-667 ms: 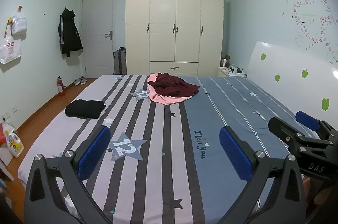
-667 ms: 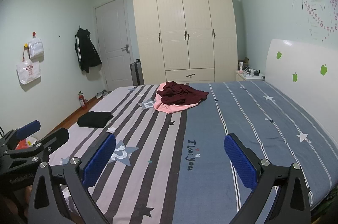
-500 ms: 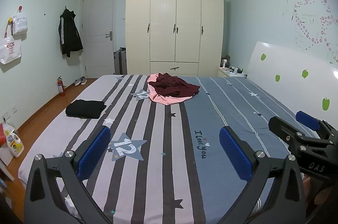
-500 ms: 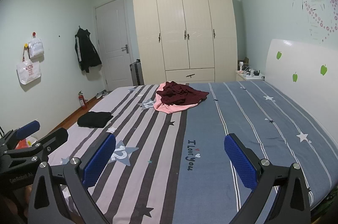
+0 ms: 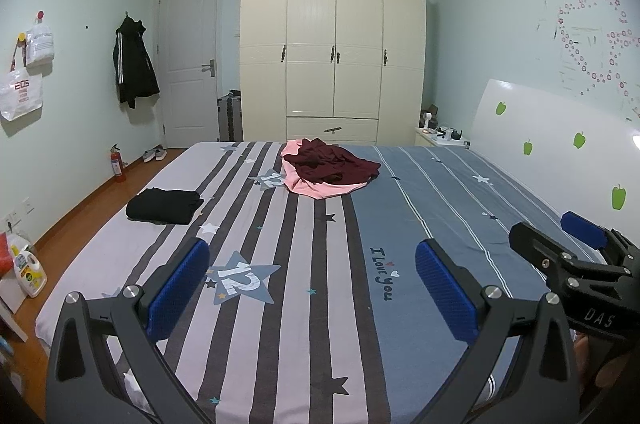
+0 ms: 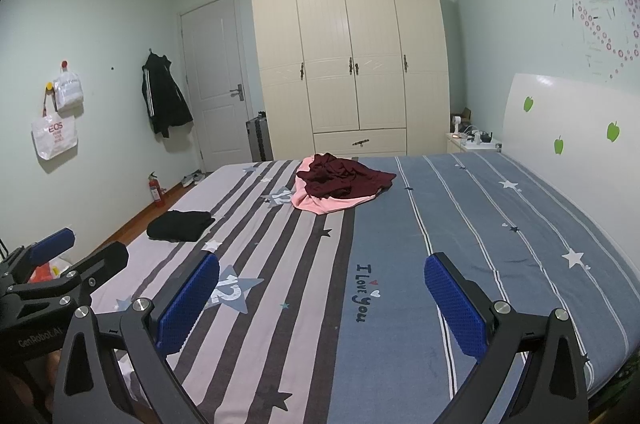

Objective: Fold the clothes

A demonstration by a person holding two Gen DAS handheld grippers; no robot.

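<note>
Both tongs, left gripper [image 5: 312, 280] and right gripper [image 6: 322, 294], released and empty over the bed [image 5: 420, 207], ready to reach the heaped maroon garment [image 5: 332, 165] beyond, black folded garment [image 5: 164, 205] set aside.

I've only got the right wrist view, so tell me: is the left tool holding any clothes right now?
Observer: No. In its own camera the left tool is wide open, and between its blue ribbed pads there is only the striped bed sheet.
Operator: What's hidden behind it, low on my left edge?
Observer: A white plastic detergent bottle with a yellow label stands on the brown wooden floor beside the bed.
</note>
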